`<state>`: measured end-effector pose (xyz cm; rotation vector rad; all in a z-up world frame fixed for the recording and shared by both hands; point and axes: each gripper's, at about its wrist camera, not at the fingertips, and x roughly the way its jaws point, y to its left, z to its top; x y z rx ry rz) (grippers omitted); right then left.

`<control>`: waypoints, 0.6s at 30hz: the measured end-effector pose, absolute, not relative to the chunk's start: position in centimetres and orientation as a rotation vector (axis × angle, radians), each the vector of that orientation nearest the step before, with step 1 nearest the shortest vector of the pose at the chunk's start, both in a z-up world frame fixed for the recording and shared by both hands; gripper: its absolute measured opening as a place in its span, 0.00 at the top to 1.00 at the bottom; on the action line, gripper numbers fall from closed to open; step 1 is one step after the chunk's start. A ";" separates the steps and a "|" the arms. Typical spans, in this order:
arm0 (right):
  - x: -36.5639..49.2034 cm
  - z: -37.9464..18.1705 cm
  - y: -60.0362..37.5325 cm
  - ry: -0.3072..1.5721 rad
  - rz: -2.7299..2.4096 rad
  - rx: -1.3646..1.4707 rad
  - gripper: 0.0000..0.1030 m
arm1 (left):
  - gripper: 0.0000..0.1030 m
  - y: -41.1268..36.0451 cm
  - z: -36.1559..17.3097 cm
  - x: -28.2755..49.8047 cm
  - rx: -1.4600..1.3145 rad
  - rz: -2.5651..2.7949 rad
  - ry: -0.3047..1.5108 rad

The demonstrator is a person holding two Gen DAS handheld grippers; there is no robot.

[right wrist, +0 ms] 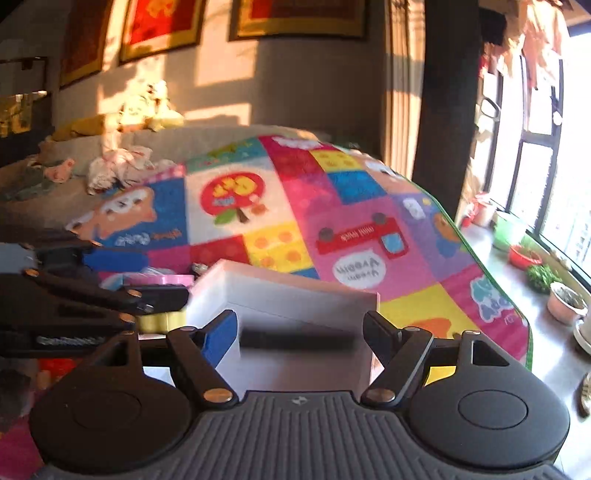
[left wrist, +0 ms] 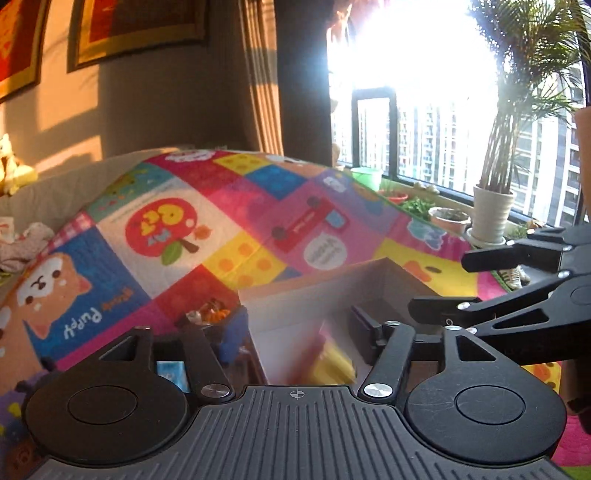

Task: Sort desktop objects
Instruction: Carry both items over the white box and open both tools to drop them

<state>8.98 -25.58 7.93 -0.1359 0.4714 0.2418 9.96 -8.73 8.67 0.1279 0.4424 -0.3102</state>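
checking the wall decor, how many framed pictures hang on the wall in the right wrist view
3: one at the upper left, a red one beside it, one right of that. More may lie outside the frame.

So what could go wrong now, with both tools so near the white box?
1. The right tool stands open astride the white box; a fingertip could knock its wall and shift it.
2. The left tool is close beside the right one; they might collide.
3. Both views are blurred, so aiming at the yellow item inside is uncertain.
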 end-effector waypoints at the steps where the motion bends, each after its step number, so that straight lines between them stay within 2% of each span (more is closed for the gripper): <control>1: 9.3 7.6 -25.7 0.479 0.232 -0.131 0.26 | 0.28 -8.5 8.5 9.9 0.126 -0.309 0.446; 7: 10.6 5.0 -27.1 0.572 0.154 -0.063 0.22 | 0.21 -6.3 8.0 9.0 0.092 -0.291 0.474; 9: 11.2 4.0 -27.5 0.631 0.150 -0.020 0.22 | 0.10 -4.7 7.8 7.3 0.070 -0.293 0.466; 10: 11.5 3.5 -27.5 0.656 0.162 0.003 0.20 | 0.07 -3.8 7.4 6.1 0.067 -0.286 0.461; 13: 11.7 2.7 -27.0 0.653 0.161 0.004 0.16 | 0.07 -1.7 6.3 3.4 0.064 -0.246 0.482; 18: 13.2 2.4 -25.4 0.629 0.203 -0.004 0.17 | 0.05 1.4 4.1 1.6 0.027 -0.173 0.565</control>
